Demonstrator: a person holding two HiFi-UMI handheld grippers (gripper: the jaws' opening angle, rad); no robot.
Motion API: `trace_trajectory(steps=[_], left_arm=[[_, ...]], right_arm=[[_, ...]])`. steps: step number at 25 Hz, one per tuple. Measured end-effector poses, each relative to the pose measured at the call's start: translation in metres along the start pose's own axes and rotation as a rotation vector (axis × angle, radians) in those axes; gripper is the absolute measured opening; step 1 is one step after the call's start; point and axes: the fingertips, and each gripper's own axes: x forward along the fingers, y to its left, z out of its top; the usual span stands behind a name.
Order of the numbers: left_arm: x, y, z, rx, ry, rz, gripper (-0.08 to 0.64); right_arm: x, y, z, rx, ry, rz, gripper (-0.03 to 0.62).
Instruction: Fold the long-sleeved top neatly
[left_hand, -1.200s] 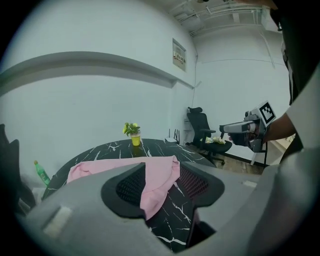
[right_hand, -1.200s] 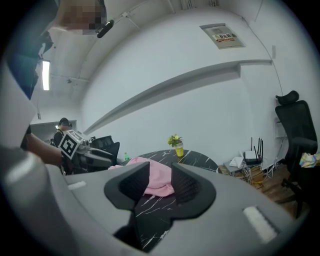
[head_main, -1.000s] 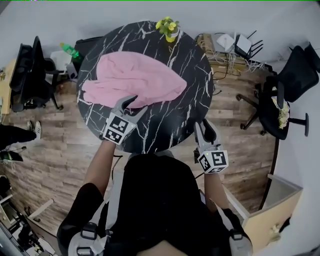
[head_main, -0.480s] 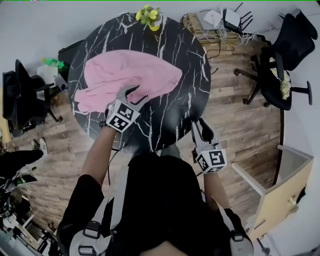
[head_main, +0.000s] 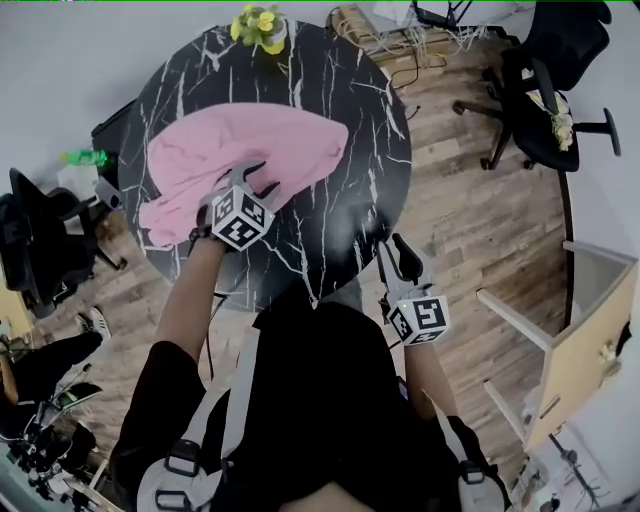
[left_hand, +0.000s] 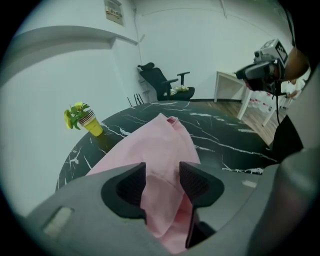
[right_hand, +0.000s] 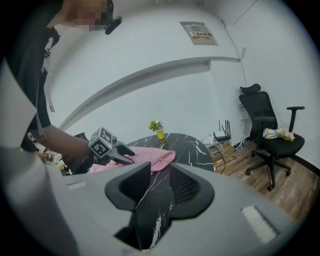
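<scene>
On the round black marble desk (head_main: 345, 215), the pink long-sleeved top (head_main: 240, 150) lies spread and rumpled across the left half, well clear of the potted plant in a yellow cup (head_main: 260, 25) at the far rim. In the left gripper view its collar end points away toward the far side of the desk.

Over the near edge of the top hangs the left gripper (head_main: 258, 180), tilted downward. Its jaws stand spread, with pink cloth showing in the gap between them, and the pads are not pressed on it.

Beside the desk's near right rim, the right gripper (head_main: 392, 250) is held apart from the top. Its jaws are also spread and hold nothing; only the marble surface shows between them. A black office chair (head_main: 545, 100) stands on the wooden floor (head_main: 470, 220) to the right.
</scene>
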Motion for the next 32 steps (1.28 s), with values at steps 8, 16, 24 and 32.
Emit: trace_trajectory(steps=[8, 16, 24, 32], left_arm=[[0.014, -0.003, -0.008, 0.052, 0.073, -0.084, 0.173], [-0.012, 0.022, -0.004, -0.049, -0.002, -0.043, 0.061], [-0.055, 0.053, -0.011, -0.091, -0.066, 0.050, 0.054], [-0.097, 0.089, -0.019, -0.116, -0.106, 0.142, 0.052]], right_arm=[[0.003, 0.009, -0.008, 0.030, -0.004, -0.044, 0.124], [0.032, 0.028, -0.005, -0.003, 0.015, 0.014, 0.121], [0.082, 0.066, -0.007, -0.043, 0.058, 0.099, 0.117], [0.124, 0.092, -0.028, -0.021, 0.157, 0.128, 0.109]])
